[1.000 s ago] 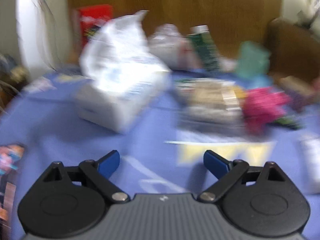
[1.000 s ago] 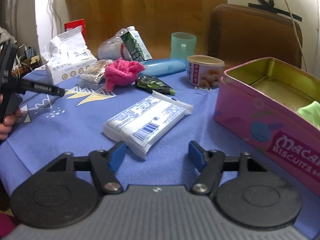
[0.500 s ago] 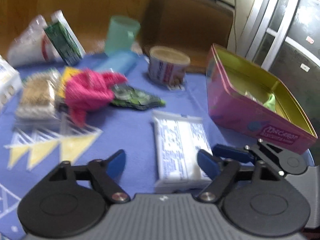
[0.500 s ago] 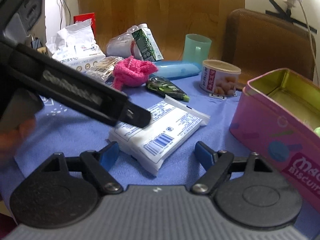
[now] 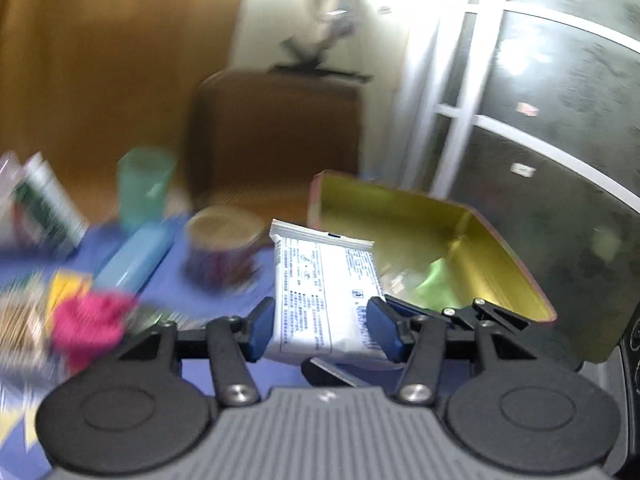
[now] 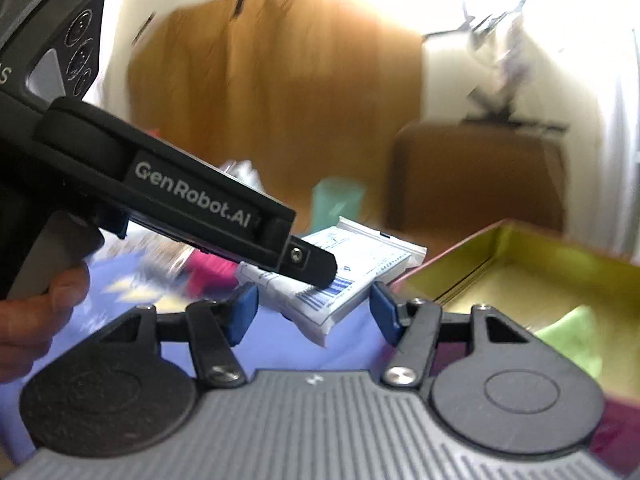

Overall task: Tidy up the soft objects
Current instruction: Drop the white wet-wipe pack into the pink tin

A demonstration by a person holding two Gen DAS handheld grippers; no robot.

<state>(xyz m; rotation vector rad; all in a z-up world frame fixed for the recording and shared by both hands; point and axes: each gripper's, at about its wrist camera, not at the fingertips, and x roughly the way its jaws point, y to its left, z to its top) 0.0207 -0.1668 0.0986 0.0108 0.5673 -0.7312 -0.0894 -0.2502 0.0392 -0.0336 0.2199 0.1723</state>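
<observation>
left claw (image 5: 322,330) now gripping tissue pack (image 5: 324,292), lifted

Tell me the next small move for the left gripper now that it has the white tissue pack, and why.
Probably carry the white tissue pack a little further over the open pink tin before letting go. The left gripper has just been closing and its pads press the pack's sides; the pack is lifted beside the tin's near wall, and a green cloth already lies inside.

Left claw (image 5: 320,326) has just clamped shut; right claw (image 6: 314,316) gapes, narrowing.
</observation>
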